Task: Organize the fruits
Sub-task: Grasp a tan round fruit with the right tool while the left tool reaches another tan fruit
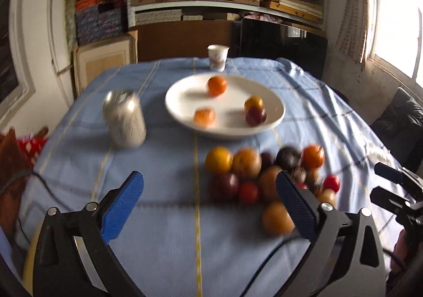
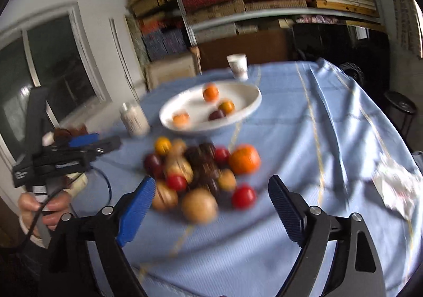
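Observation:
A pile of several small fruits [image 1: 267, 178], orange, yellow, brown, dark purple and red, lies on the blue tablecloth; it also shows in the right wrist view [image 2: 201, 172]. A white bowl [image 1: 185, 109] behind it holds several fruits, among them an orange one [image 1: 216, 85]; the bowl also shows in the right wrist view [image 2: 238, 117]. My left gripper [image 1: 208, 180] is open and empty, above the cloth just left of the pile. My right gripper [image 2: 211, 186] is open and empty, over the near side of the pile. Both views are motion-blurred.
A silver can [image 1: 125, 118] stands left of the bowl. A white paper cup [image 1: 217, 57] stands at the far table edge. A crumpled white wrapper [image 2: 396, 186] lies at the right. The other gripper shows at the right edge [image 1: 396, 191] and at the left [image 2: 66, 157]. Shelves stand behind.

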The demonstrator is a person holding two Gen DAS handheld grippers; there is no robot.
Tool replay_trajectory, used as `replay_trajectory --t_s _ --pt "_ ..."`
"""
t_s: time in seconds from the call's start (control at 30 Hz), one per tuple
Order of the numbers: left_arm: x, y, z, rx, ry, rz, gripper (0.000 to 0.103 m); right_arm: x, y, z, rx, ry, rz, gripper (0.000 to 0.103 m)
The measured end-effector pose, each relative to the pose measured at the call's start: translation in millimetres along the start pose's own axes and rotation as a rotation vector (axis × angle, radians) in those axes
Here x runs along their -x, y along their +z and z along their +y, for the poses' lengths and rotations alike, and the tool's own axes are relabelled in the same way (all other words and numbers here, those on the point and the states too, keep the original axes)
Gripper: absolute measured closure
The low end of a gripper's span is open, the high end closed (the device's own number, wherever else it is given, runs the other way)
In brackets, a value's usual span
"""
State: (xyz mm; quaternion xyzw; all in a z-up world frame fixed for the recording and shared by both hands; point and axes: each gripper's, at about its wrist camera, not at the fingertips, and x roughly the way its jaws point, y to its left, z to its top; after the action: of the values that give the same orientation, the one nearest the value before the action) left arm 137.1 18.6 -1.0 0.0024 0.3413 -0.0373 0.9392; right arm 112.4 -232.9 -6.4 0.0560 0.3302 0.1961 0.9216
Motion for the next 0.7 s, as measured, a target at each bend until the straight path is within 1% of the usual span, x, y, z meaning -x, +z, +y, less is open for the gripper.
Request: replay_trajectory --t_s 0.07,0.13,0.27,0.33,0.4,0.47,0.67,0.7 --pt "-4 -16 5 0.014 0.008 0.008 0.005 -8 -9 6 0.038 -0.04 0.054 0.015" --pt "-5 -28 10 0.017 0.019 0.006 0.005 -13 -15 14 0.069 -0.045 0.062 0.015" --pt "4 -33 28 0.087 -0.038 -0.038 0.005 -21 -20 29 0.102 -0.045 0.078 0.016" --pt "3 -33 29 0.099 -0.02 -0.034 0.005 -28 -23 35 0.118 -0.031 0.095 0.02" --pt "4 -33 29 0.094 -0.008 -0.037 0.005 -37 -27 42 0.146 -0.05 0.12 0.031" --pt "7 -33 27 0.092 0.007 -0.049 0.005 -43 -30 46 0.159 -0.064 0.137 0.04" --pt "6 -32 23 0.073 0.005 -0.041 0.005 -49 -26 35 0.091 -0.049 0.156 0.042" --pt "6 -32 22 0.071 0.005 -0.04 0.005 -50 -26 35 0.083 -0.047 0.164 0.044"
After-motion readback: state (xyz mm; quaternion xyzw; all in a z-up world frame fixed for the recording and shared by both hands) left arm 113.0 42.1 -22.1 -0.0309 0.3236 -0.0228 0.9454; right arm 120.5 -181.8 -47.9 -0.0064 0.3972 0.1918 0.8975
